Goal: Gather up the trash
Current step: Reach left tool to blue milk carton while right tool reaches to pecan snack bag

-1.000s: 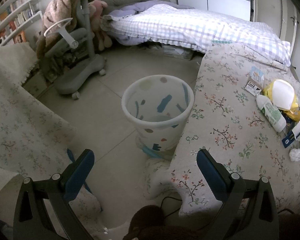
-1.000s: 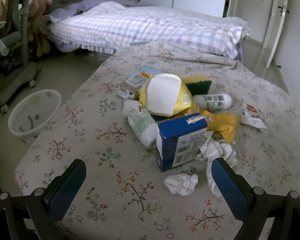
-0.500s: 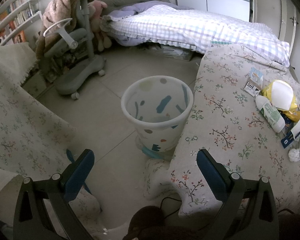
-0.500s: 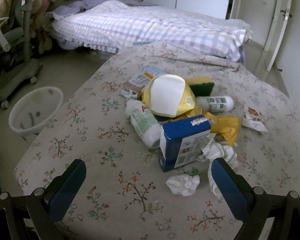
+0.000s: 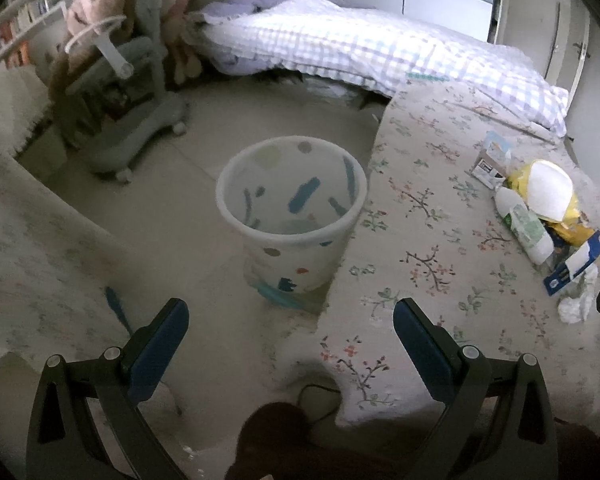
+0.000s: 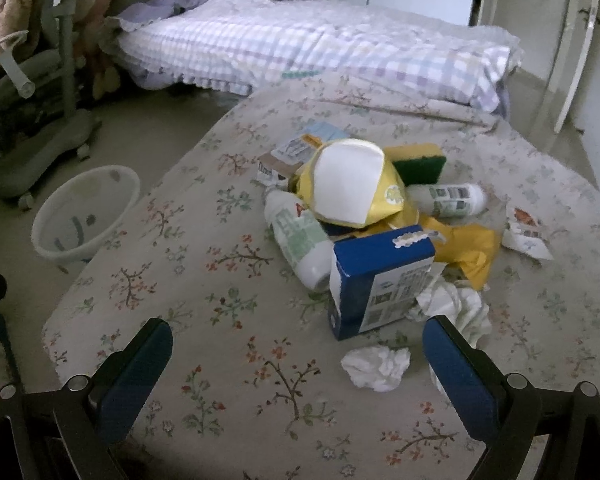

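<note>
Your left gripper point(image 5: 290, 322) was spread wide and empty above the floor, facing the speckled bin point(image 5: 292, 216) at the left edge of the floral-covered table point(image 6: 220, 280); the bin looked empty, so by my reading nothing was collected yet. The trash pile point(image 6: 364, 220) sat whole at the table's middle: bottles, blue box point(image 6: 380, 280), yellow wrapper, sponge. Your right gripper point(image 6: 298, 346) hung spread and empty, crumpled tissue point(image 6: 376, 366) nearest.

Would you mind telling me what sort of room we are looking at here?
Most likely a bedroom at home: a bed with a checked lilac quilt, a grey wheeled chair draped with a brown blanket, and wall shelves of books.
</note>
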{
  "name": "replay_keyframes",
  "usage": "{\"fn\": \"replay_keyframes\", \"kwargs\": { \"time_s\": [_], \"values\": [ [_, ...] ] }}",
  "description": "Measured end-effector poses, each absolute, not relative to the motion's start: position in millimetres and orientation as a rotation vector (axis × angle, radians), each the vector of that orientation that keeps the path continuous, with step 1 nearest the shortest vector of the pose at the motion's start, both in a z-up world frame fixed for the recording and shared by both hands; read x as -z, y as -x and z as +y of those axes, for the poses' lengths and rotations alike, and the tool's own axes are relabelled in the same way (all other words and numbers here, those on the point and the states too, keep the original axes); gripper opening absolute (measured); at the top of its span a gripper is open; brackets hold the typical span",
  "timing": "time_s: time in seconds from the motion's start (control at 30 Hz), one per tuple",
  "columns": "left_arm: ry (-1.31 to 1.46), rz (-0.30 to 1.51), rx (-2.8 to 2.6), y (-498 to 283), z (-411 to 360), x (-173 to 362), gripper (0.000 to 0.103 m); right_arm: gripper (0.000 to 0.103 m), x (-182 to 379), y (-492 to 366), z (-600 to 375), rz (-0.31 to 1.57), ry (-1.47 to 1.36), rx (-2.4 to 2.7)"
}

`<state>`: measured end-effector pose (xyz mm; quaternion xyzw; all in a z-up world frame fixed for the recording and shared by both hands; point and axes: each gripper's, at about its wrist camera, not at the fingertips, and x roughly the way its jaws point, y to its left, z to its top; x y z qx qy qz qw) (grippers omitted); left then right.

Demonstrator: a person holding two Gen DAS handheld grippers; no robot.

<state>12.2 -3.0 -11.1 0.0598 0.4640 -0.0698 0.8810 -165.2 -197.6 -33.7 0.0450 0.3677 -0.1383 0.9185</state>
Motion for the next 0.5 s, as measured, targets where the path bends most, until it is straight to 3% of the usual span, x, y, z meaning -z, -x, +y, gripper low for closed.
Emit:
{"fn": "replay_keyframes", "kwargs": {
  "time_s": [0.5],
  "values": [
    [-0.317, 1.067, 0.452, -76.9, -97.9, -6.2, 0.103, 0.103, 11.1, 157.1, -330.7, 0.870, -0.267, 0.343]
  ]
}}
